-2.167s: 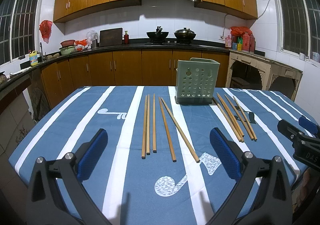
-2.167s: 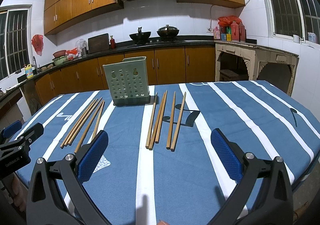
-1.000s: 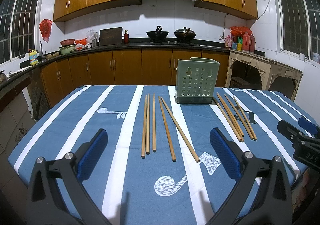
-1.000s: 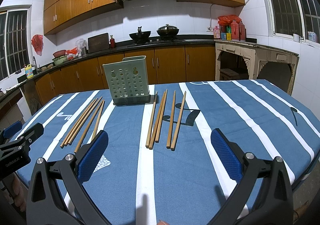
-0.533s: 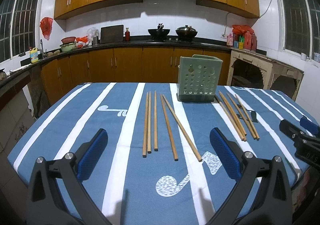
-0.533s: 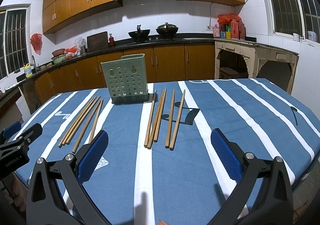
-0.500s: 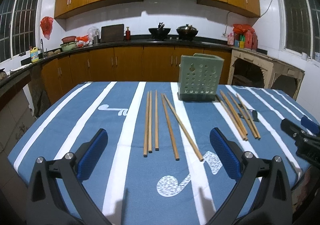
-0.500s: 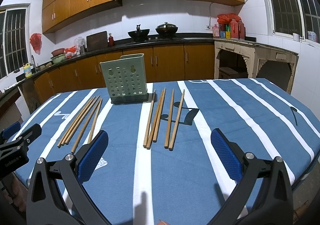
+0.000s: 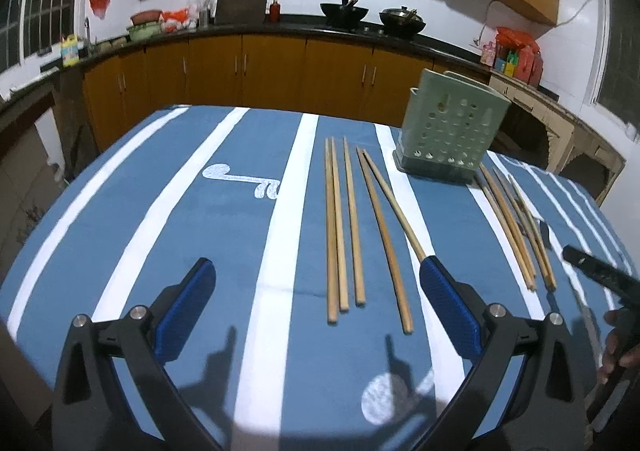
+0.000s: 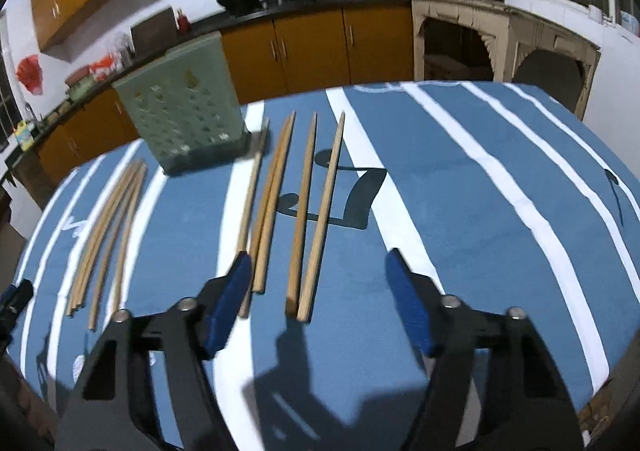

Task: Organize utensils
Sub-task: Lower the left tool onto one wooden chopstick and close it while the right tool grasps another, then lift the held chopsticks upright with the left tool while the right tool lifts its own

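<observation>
Several wooden chopsticks lie on a blue striped tablecloth in two groups. In the left wrist view one group (image 9: 352, 227) lies ahead of my open, empty left gripper (image 9: 316, 303), and the near ends sit between its blue pads (image 9: 188, 311). A pale green perforated utensil holder (image 9: 448, 131) stands beyond, at the right. In the right wrist view my open, empty right gripper (image 10: 320, 295) hangs low over the near ends of the other group (image 10: 292, 203). The holder (image 10: 180, 123) stands at the far left there.
The first chopstick group also lies at the left in the right wrist view (image 10: 108, 227). The right gripper's black tip (image 9: 600, 275) and a hand show at the right edge of the left wrist view. The tablecloth (image 10: 480, 219) drops off at the right edge. Kitchen cabinets (image 9: 260, 67) stand behind.
Both grippers have tilted down and moved forward toward the chopsticks. The right one has come close over the near ends of its group. Both stay open.
</observation>
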A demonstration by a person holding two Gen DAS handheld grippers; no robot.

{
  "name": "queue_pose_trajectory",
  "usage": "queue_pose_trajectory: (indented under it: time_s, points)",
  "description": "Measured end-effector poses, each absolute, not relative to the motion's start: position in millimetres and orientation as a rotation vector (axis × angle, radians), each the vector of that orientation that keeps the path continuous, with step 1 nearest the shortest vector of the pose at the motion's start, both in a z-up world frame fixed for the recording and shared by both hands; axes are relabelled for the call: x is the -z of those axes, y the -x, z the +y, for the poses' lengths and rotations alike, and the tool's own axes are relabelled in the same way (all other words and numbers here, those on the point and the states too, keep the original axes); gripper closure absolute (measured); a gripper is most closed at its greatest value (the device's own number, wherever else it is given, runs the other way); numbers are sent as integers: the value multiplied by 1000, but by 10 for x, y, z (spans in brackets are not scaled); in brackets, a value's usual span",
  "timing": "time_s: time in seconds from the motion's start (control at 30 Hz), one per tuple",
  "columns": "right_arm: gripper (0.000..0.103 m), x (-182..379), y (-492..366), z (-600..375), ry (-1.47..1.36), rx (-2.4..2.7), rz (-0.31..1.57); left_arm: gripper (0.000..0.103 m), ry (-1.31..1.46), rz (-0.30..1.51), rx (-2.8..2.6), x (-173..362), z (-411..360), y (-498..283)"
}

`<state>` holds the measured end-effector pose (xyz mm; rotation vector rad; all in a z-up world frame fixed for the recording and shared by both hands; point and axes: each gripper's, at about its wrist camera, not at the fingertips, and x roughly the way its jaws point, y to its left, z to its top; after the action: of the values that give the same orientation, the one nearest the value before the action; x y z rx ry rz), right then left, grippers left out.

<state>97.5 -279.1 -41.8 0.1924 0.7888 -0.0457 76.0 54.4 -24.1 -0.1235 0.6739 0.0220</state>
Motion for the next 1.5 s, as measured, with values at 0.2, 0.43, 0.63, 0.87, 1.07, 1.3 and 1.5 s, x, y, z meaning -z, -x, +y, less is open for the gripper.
queue_pose_trajectory:
  time_s: [0.2,0.43,0.63,0.87,1.07,1.3,1.5]
  points:
    - [73,590,-1263,-2809,-198,63,880,36,149,759,-24,334,729,-1079]
    - [88,616,-1239,-2735,-130,79,885,49,112,815,12,452,705,-1289]
    - [96,595,-1194,-2913,-167,126,877,63,102,857,53,514,611,-1450]
    - [95,593,-1252,-2933,-153,124,879,83,65,901,66,610,520,-1563]
    - [95,593,-1358,-2941,-135,116,886,95,33,924,50,651,505,-1652]
    - [96,596,-1539,-3037,-131,143,880,95,7,914,13,663,591,-1890]
    - [95,610,-1570,-3151,-166,143,878,94,21,902,4,668,724,-1956]
